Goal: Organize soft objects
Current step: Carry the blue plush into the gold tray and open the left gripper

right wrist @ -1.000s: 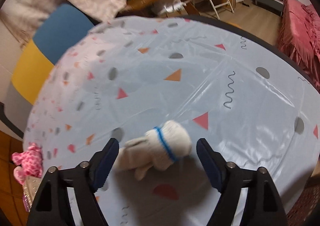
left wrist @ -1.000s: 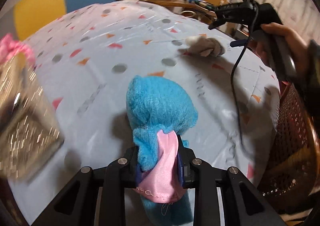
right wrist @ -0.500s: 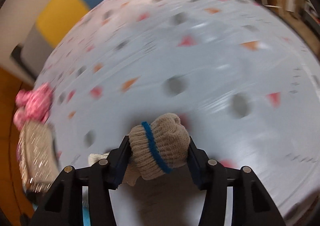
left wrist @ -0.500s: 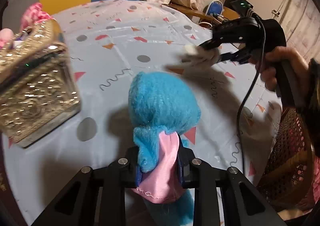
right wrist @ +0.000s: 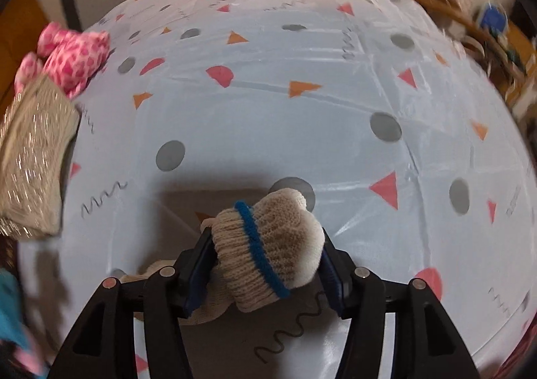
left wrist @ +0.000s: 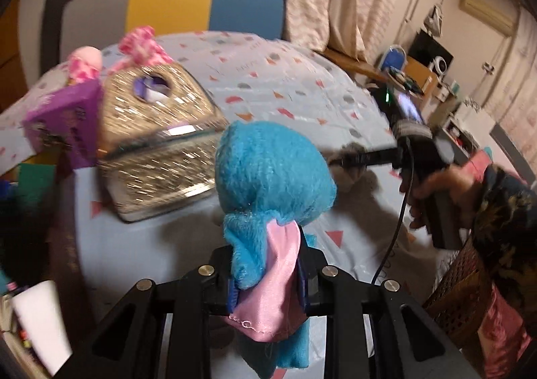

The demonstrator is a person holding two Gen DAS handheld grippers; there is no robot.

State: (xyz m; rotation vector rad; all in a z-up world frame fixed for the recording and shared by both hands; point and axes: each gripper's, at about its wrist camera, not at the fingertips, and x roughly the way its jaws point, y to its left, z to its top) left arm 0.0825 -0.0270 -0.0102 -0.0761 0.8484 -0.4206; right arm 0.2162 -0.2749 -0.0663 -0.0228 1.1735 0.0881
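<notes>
left gripper (left wrist: 266, 290): clamped tight on the blue plush toy (left wrist: 272, 177), pads squeezing its body and the pink satin bit, head sticking up over the table (left wrist: 302, 87)
right gripper (right wrist: 265, 273): jaws easing open, but the pads still press both sides of the knit glove (right wrist: 268, 244), so it's held. Beige, blue stripe around the cuff, lifted off the cloth
glitter box (left wrist: 157, 144): gold sparkly thing with a hole on top, left side of the table, just left of the blue toy
pink plush (right wrist: 72, 56): spotted, far left, right behind the glitter box
purple box (left wrist: 63, 124): left of the glitter box, touching it I think
hand (left wrist: 436, 191): right side, holding the other gripper's handle, cable hanging down
</notes>
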